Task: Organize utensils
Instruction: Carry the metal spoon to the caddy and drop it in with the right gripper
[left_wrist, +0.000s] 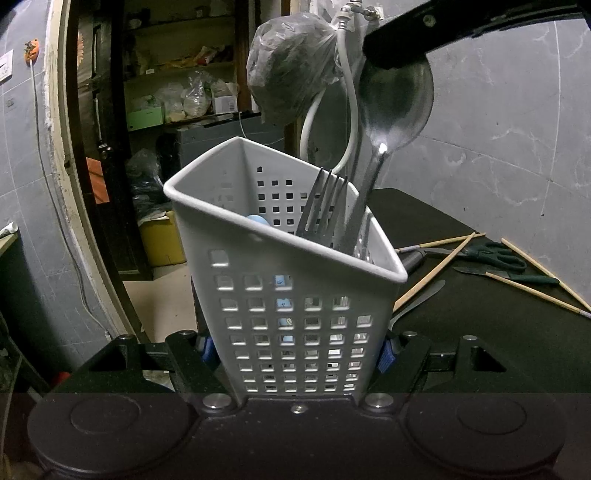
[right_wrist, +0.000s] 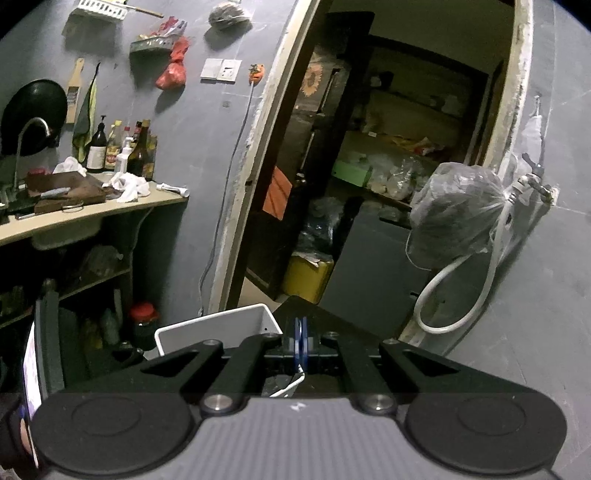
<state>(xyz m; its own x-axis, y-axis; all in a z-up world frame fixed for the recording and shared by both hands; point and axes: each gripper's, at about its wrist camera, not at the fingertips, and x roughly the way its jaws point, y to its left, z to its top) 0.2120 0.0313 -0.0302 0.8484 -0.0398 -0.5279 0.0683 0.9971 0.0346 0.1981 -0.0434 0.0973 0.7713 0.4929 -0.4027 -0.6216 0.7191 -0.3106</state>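
The white perforated utensil holder (left_wrist: 291, 314) stands at the centre of the left wrist view, clamped by its two side walls between the pads of the left gripper (left_wrist: 295, 350). Inside it lean a fork (left_wrist: 321, 206) and a large steel spoon (left_wrist: 391, 107), the spoon at about 1 o'clock. The right gripper (right_wrist: 300, 341) is above the holder's rim, its jaws closed together, and it seems to hold nothing. At 3 o'clock, chopsticks (left_wrist: 436, 271), green scissors (left_wrist: 491, 254) and a table knife (left_wrist: 417, 302) lie on the dark table (left_wrist: 461, 332), so the next move is probably to fetch one of them.

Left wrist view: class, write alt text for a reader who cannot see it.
The left gripper clamps a white perforated holder containing a fork and a large spoon. Chopsticks and scissors lie on the dark table behind.
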